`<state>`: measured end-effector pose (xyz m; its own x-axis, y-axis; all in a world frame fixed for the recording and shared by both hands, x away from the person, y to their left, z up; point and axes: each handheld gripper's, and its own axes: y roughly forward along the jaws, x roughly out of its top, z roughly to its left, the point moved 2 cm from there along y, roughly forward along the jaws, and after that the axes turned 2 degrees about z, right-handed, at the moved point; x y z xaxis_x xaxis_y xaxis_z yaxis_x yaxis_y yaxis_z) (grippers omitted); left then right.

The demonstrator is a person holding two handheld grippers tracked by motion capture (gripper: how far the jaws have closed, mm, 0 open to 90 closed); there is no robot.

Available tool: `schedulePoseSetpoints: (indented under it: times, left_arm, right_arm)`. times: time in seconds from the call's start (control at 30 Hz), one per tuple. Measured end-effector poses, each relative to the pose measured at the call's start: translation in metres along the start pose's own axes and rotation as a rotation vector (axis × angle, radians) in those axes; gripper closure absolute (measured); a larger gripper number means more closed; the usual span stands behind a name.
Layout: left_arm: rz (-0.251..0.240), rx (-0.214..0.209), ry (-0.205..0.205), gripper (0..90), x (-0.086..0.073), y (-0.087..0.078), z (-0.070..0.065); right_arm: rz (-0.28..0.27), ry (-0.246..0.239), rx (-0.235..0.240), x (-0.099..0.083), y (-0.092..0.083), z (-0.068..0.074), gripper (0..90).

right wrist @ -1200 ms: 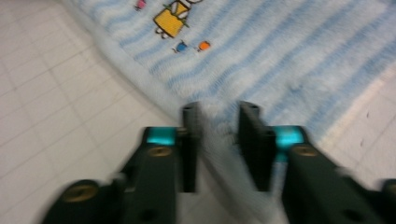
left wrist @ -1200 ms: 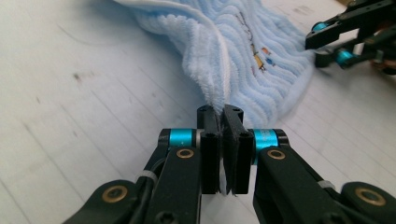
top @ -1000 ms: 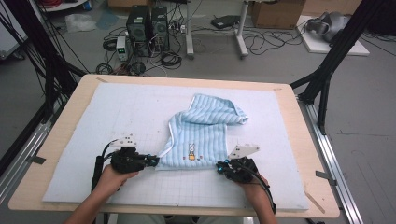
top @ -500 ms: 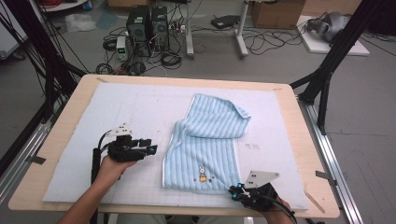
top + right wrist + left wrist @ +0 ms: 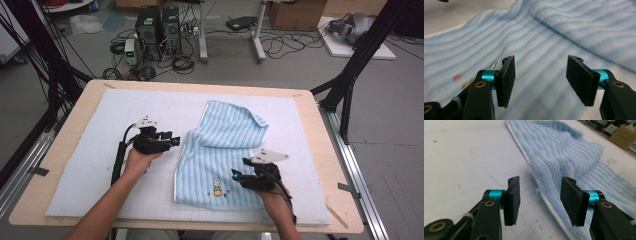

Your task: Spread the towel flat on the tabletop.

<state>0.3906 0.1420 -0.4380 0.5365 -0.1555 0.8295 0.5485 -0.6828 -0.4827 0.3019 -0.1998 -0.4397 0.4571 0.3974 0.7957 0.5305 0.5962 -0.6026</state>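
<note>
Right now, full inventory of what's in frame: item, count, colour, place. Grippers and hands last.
towel: 1, light blue striped with a small bunny print near its front edge, mid-table, far corner folded over
mat: 1, white, covers most of the tabletop under the towel
table: 1, light wood, rim visible around the mat
computer towers: 2, black, on the floor beyond the table among cables
cardboard box: 1, brown, floor at far right
left gripper: 1, black, jaws have just opened, over the mat beside the towel's left edge, nothing between them
right gripper: 1, black, jaws have just opened, over the towel's front right part, nothing gripped
hands: 2, one on each gripper
</note>
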Motion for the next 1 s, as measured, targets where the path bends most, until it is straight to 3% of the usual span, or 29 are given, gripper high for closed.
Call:
schedulePoseSetpoints:
  times: [0.03, 0.1, 0.13, 0.17, 0.23, 0.27, 0.33, 0.37, 0.43, 0.47, 0.6, 1.0]
  left_arm:
    - [0.001, 0.004, -0.007, 50.0, 0.002, 0.002, 0.001]
    - [-0.003, 0.015, -0.007, 49.9, 0.003, 0.003, 0.001]
    - [-0.001, 0.02, -0.006, 50.0, 0.003, 0.003, 0.001]
    - [-0.001, 0.023, -0.006, 50.0, 0.004, 0.003, 0.001]
    - [-0.001, 0.025, -0.006, 49.9, 0.004, 0.002, 0.002]
    - [-0.003, 0.029, -0.012, 49.9, 0.004, 0.002, 0.003]
    - [-0.003, 0.032, -0.013, 49.7, 0.004, 0.001, 0.004]
    - [-0.007, 0.033, -0.021, 49.7, 0.004, 0.001, 0.004]
    - [-0.002, 0.035, -0.019, 49.7, 0.004, 0.001, 0.005]
    - [0.004, 0.032, -0.017, 49.7, 0.004, 0.001, 0.005]
    - [0.004, 0.038, -0.021, 49.7, 0.003, 0.004, 0.006]
    - [0.006, 0.037, -0.026, 49.8, 0.005, 0.018, 0.006]
  right_arm:
    - [0.0, 0.0, 0.0, 0.0, 0.0, 0.0, 39.7]
    - [0.009, 0.041, 0.049, 0.008, 0.023, 0.0, 39.8]
    - [0.051, 0.011, 0.057, 0.015, 0.041, 0.005, 43.3]
    - [0.051, 0.011, 0.057, 0.015, 0.041, 0.005, 43.3]
    - [0.121, -0.068, 0.059, 0.018, 0.057, 0.013, 58.9]
    - [0.126, -0.103, 0.051, 0.018, 0.058, 0.016, 67.4]
    - [0.141, -0.125, 0.098, 0.017, 0.056, 0.02, 82.9]
    - [0.149, -0.134, 0.114, 0.016, 0.054, 0.022, 85.1]
    - [0.157, -0.154, 0.158, 0.012, 0.048, 0.026, 85.8]
    - [0.157, -0.154, 0.158, 0.012, 0.048, 0.026, 85.8]
    - [0.153, -0.171, 0.292, -0.003, 0.033, 0.032, 86.0]
    - [0.199, -0.223, 0.451, -0.023, 0.007, 0.059, 85.6]
